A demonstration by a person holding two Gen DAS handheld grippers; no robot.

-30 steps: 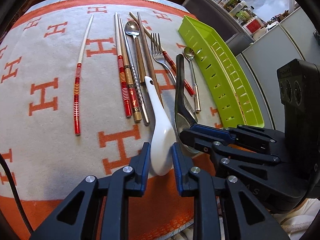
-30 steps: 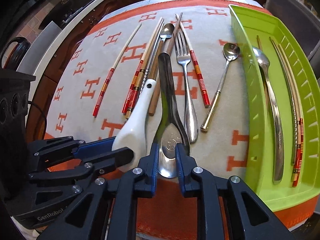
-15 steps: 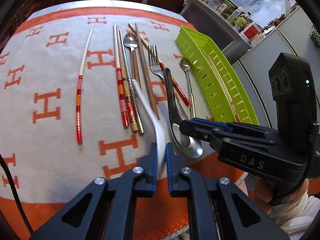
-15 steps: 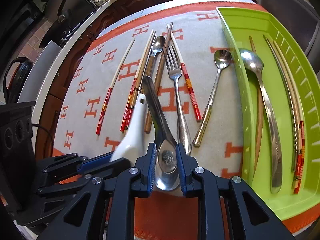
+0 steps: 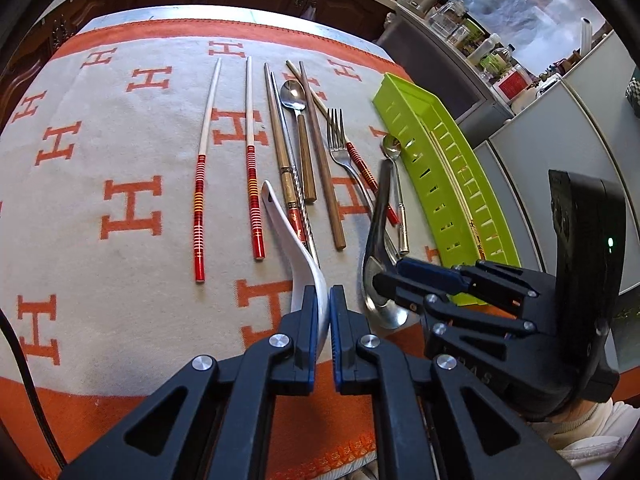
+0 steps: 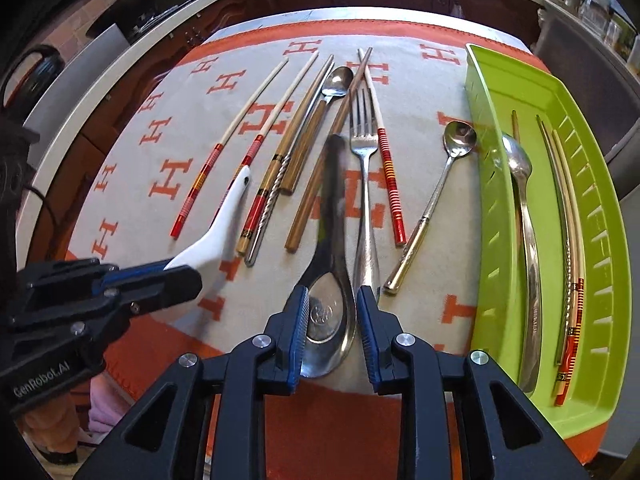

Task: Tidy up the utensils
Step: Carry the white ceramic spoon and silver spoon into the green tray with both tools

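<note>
Chopsticks (image 6: 256, 118), spoons and a fork (image 6: 365, 184) lie side by side on a cloth (image 6: 432, 92) covering the table. A slotted tray (image 6: 592, 184) sits at the cloth's right edge, holding a spoon (image 6: 524, 248) with chopsticks to its right.

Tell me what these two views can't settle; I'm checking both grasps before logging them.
- White spoon bowl: hidden by the left gripper fingers, both views.
- Steel spoon: right gripper pads look apart from it; right-pad contact unclear.
- Tray contents: wall hides them in left view.
- Steel spoon's stamp: too small.
</note>
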